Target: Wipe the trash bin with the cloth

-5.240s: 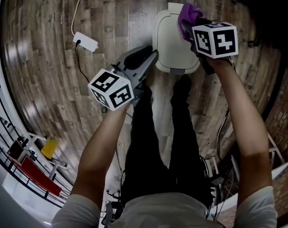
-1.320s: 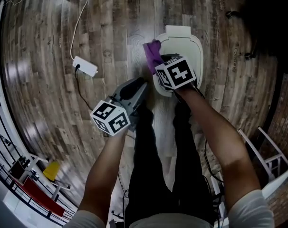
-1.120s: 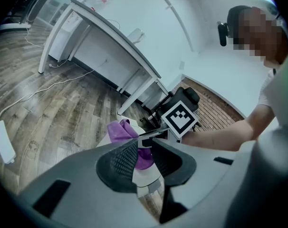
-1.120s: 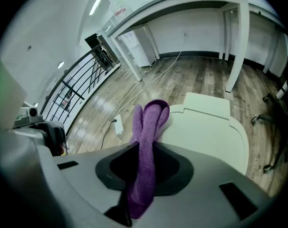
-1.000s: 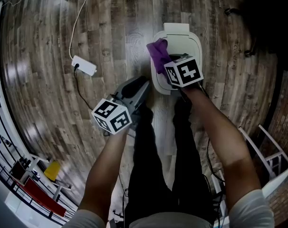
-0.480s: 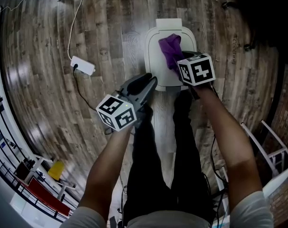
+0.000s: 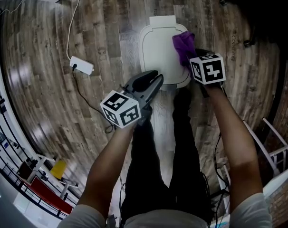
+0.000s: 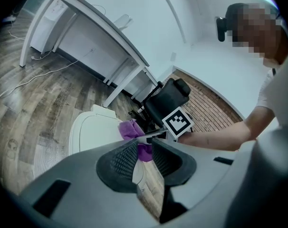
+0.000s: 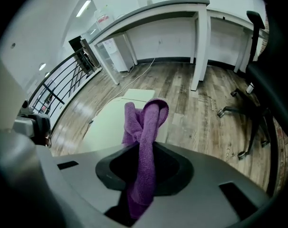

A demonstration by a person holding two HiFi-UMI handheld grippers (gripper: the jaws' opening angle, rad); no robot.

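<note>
Cloth [image 7: 183, 45] first: the purple bundle is clamped in my right hand-held gripper [image 9: 144, 152], its jaws closed on the fabric, which runs down between them and bunches into a knotted fold past the tips. From the head view it sits over the far right edge of the trash bin [image 7: 158, 51], whose pale lid is down; I cannot tell whether the fabric presses on the lid or hangs just above it. The bin stands on the wooden floor [image 7: 106, 27], just ahead of the person's legs [image 7: 156, 165]. My left hand-held gripper [image 8: 145, 150] is empty, its ribbed pads [image 8: 125, 158] set a narrow gap apart, and it hangs near the bin's near left corner, apart from it, pointing towards the lid. A white power strip [image 7: 81, 65] lies on the floor well to the left of the bin, with a thin cable running away from it. In the right gripper view a white desk [image 9: 182, 7] stands beyond the bin, and a black office chair [image 9: 260, 84] is off to the right.
</note>
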